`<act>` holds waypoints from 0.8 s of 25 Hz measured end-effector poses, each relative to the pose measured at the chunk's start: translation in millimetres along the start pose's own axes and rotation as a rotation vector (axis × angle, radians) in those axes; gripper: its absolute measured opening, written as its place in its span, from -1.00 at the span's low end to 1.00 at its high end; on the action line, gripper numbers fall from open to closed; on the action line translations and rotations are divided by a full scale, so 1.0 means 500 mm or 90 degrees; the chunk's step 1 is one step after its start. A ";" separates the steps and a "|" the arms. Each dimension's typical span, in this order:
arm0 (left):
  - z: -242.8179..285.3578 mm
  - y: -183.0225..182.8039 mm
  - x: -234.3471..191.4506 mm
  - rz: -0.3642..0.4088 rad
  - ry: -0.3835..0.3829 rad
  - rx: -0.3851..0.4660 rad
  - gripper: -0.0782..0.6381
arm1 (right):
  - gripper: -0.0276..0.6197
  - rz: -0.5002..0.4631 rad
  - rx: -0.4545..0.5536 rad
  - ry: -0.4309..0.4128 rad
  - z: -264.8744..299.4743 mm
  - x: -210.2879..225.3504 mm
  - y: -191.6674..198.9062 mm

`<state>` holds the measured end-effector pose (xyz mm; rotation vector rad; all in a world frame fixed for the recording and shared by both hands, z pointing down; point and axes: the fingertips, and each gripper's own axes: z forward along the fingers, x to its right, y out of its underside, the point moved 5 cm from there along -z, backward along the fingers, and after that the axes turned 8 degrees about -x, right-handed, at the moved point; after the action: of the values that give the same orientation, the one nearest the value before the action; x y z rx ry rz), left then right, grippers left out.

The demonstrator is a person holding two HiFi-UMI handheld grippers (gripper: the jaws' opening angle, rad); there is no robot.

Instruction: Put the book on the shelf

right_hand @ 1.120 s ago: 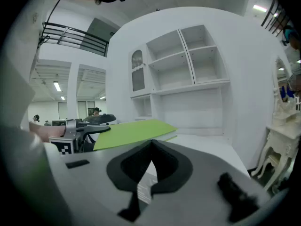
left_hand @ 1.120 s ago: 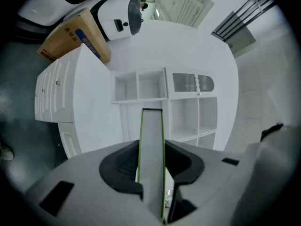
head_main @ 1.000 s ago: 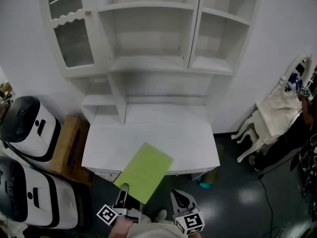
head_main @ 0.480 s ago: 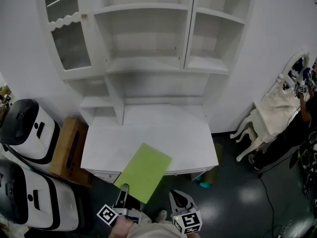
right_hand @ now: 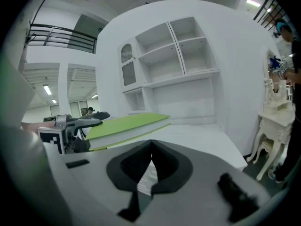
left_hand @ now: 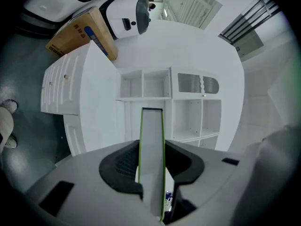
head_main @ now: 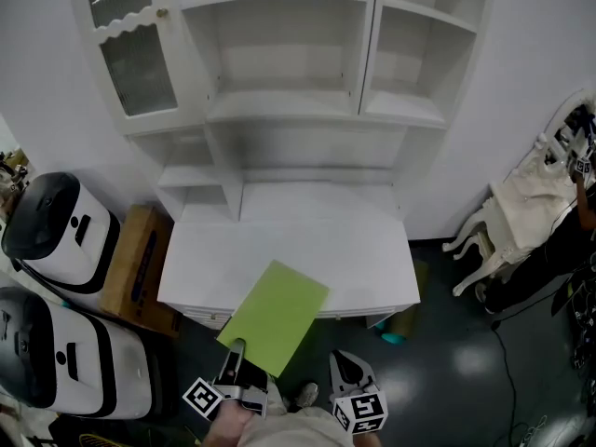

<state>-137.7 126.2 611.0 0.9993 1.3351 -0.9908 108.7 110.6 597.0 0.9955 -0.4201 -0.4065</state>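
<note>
A green book (head_main: 275, 315) juts out over the front edge of the white desk (head_main: 289, 245), held level by its near end. My left gripper (head_main: 235, 369) is shut on that end. In the left gripper view the book (left_hand: 152, 126) shows edge-on between the dark pads (left_hand: 123, 166), pointing at the white shelf unit (left_hand: 160, 91). My right gripper (head_main: 346, 371) hangs beside it on the right, below the desk edge, with its jaws shut and nothing in them. From the right gripper view the book (right_hand: 127, 125) lies to the left, and open shelves (right_hand: 181, 55) rise behind the desk.
Open white shelves (head_main: 289, 105) stand over the desk, with a glass cabinet door (head_main: 130, 49) at upper left. Two white-and-black machines (head_main: 56, 231) and a cardboard box (head_main: 135, 270) sit left of the desk. A white chair (head_main: 512, 217) stands at right on the dark floor.
The head view has shifted slightly, so the shelves sit a little lower in the picture. The book stays in the left gripper, and both grippers are almost where they were.
</note>
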 end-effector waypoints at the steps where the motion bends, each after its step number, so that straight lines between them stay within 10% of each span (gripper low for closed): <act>1: -0.001 -0.005 -0.002 0.001 -0.005 0.002 -0.37 | -0.88 0.000 -0.005 -0.001 0.007 -0.001 0.001; 20: 0.187 -0.182 0.038 -0.037 -0.005 -0.057 -0.37 | -0.88 -0.025 0.015 0.064 0.164 -0.037 -0.159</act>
<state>-198.1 10.8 591.4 0.8923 1.3957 -0.9688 40.2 23.2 564.7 1.0437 -0.3157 -0.3867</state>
